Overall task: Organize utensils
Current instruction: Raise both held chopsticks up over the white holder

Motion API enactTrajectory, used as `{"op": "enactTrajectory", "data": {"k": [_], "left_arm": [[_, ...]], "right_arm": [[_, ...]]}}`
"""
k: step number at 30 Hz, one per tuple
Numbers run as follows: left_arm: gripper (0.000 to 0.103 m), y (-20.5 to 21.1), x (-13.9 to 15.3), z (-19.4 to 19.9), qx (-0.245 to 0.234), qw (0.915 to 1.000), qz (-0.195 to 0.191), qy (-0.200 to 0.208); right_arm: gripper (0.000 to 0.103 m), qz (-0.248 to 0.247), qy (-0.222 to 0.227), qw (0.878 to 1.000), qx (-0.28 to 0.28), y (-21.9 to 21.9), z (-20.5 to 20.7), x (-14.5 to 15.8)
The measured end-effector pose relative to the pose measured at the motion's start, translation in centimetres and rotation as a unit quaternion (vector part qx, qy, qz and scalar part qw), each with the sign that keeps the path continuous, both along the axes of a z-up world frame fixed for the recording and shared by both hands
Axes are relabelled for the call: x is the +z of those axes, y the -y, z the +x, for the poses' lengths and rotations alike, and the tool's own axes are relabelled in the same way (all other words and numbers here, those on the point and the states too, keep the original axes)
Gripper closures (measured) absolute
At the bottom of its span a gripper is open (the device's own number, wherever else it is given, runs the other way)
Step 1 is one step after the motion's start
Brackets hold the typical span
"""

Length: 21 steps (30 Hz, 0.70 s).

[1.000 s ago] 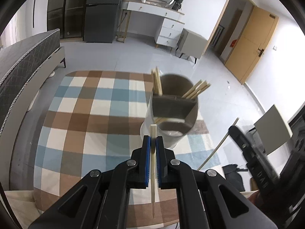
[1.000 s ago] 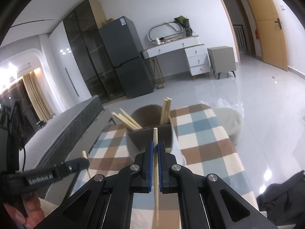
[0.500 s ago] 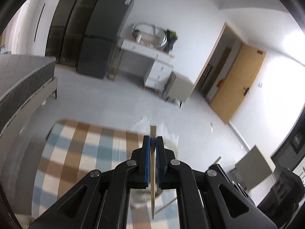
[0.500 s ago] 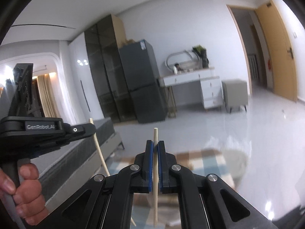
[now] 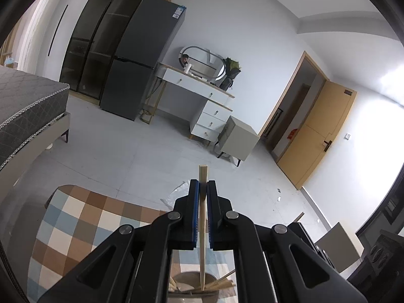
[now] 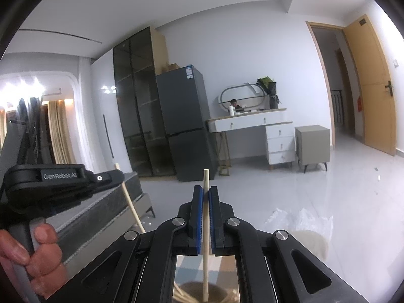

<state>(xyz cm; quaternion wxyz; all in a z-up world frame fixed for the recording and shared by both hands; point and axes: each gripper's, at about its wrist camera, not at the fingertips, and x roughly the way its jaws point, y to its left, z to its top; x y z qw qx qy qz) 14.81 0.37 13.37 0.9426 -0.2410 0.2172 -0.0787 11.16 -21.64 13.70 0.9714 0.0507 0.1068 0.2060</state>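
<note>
The left gripper (image 5: 202, 189) has its jaws closed on a chopstick (image 5: 202, 237), which hangs upright with its tip above the holder (image 5: 192, 281). The right gripper (image 6: 206, 194) has its jaws clamped on a second chopstick (image 6: 206, 240), upright above the holder too. More chopsticks lean inside the holder. The holder stands on the checked desk (image 5: 75, 227).

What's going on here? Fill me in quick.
A person is sorting chopsticks with two handheld grippers. The left gripper is shut on one chopstick, the right gripper on another chopstick. Both hang above the holder on the checkered cloth, which already has chopsticks in it.
</note>
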Motion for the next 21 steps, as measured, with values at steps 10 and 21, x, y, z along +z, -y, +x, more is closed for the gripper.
{"op": "enactTrajectory", "data": {"k": [10,21], "left_arm": [[0.102,0.6,-3.8,1.6,0.0,0.9996,0.0,-0.029],[0.102,3.0,-4.2,0.9,0.028,0.9985,0.038,-0.027]], "right_arm": [[0.099,-0.014,-0.026,1.0,0.011,-0.6,2.0,-3.4],[0.099,-0.021,-0.056,0.998,0.01,0.2,1.0,-6.0]]}}
